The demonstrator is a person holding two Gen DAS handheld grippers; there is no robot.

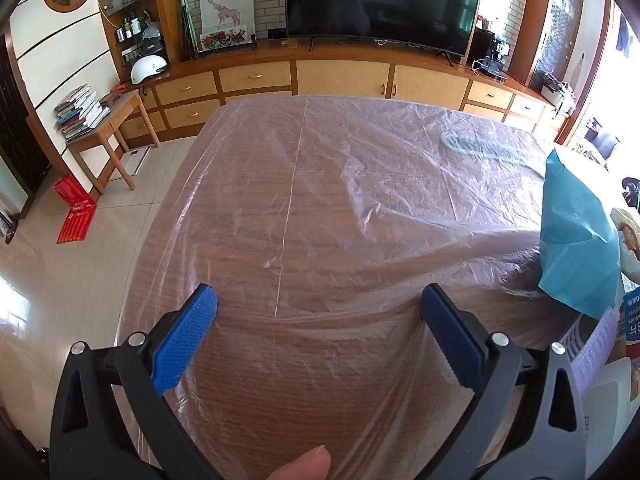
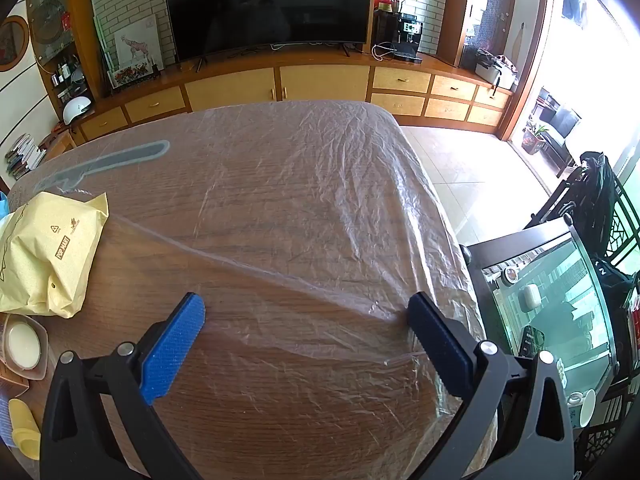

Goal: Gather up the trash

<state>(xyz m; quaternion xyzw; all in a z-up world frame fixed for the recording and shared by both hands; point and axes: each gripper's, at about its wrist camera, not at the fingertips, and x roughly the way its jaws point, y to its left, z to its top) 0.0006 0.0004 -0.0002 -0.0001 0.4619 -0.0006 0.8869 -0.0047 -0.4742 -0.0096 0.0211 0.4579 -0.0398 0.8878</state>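
A wooden table (image 1: pixel 248 208) lies under a crinkled clear plastic sheet (image 1: pixel 400 184). My left gripper (image 1: pixel 318 300) hangs open above its near side, blue pads wide apart with nothing between them. A teal bag (image 1: pixel 576 236) stands at the right edge of the left wrist view. In the right wrist view a yellow paper bag (image 2: pixel 48 252) lies on the table (image 2: pixel 280 400) at the left, with a small tub of white stuff (image 2: pixel 24 346) and a yellow piece (image 2: pixel 24 428) below it. My right gripper (image 2: pixel 306 306) is open over the plastic sheet (image 2: pixel 320 200), holding nothing.
A grey knife-shaped thing (image 2: pixel 108 164) shows under the sheet at the far side. Packets and printed boxes (image 1: pixel 624 328) crowd the table's right side. A glass-topped side table (image 2: pixel 552 304) stands right of the table. A TV cabinet (image 1: pixel 344 76) runs along the back wall, tiled floor (image 1: pixel 60 264) on the left.
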